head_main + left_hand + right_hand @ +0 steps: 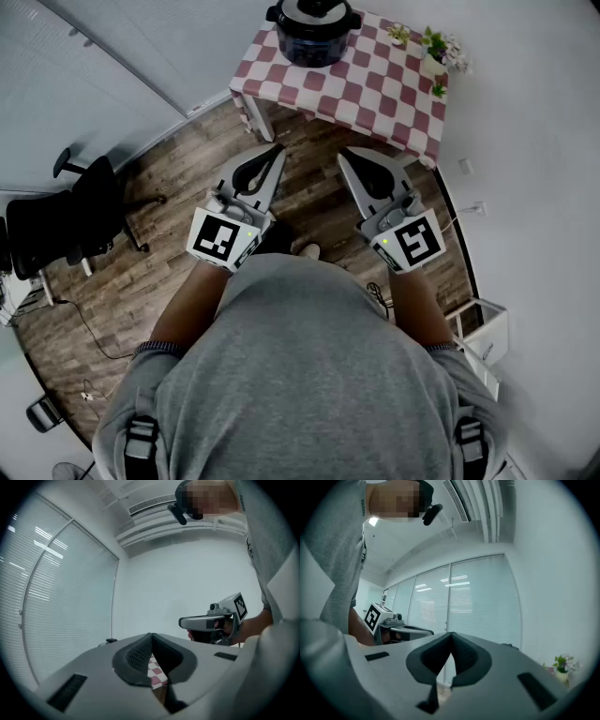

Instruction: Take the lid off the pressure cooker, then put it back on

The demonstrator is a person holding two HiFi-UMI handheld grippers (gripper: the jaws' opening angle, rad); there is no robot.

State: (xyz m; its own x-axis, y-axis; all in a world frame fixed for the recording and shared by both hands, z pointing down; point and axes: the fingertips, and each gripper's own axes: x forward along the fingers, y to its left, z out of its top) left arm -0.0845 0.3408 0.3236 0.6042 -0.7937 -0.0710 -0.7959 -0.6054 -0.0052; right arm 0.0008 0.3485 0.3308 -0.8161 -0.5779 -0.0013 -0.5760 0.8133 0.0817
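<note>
Over the wood floor (169,187), well short of the checked table (375,89), holds the left gripper (278,150) and the right gripper (343,154) level and side by side, each with its jaws pressed together and nothing between them. Has both well apart from the pressure cooker (312,37), standing near the table's far left corner with the lid (314,9) on it, partly cut off by the top edge. Shows a small pot of flowers (439,52) at the table's right end.
</note>
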